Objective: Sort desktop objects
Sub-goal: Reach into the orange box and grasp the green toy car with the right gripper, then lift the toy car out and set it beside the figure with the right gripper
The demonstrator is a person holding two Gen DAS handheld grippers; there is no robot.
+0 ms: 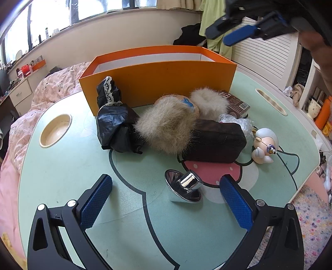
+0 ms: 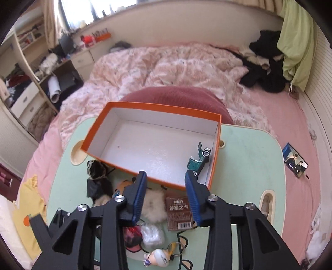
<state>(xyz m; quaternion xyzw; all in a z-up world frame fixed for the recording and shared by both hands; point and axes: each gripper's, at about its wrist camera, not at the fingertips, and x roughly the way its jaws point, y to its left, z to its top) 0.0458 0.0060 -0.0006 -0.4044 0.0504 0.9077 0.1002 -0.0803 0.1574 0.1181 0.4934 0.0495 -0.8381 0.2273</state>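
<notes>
Orange box [image 2: 116, 113] at frame centre, one toy car [image 2: 199, 158] inside; clutter left in front.

The right gripper [image 2: 165, 199], jaws narrowed and empty, is held above the pile; the left gripper [image 1: 166, 195] is spread wide around a chrome knob [image 1: 183, 184], which could be knocked rolling.

daylit bedroom: rumpled pink bed [image 2: 166, 66], window [image 1: 51, 18], cluttered shelves [image 2: 27, 68], slatted white wall [image 1: 267, 52].

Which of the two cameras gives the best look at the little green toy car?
The right wrist view. It looks down into the orange box, where the green toy car lies against the right-hand wall. The left wrist view shows only the box's outer side; the car is hidden.
</notes>
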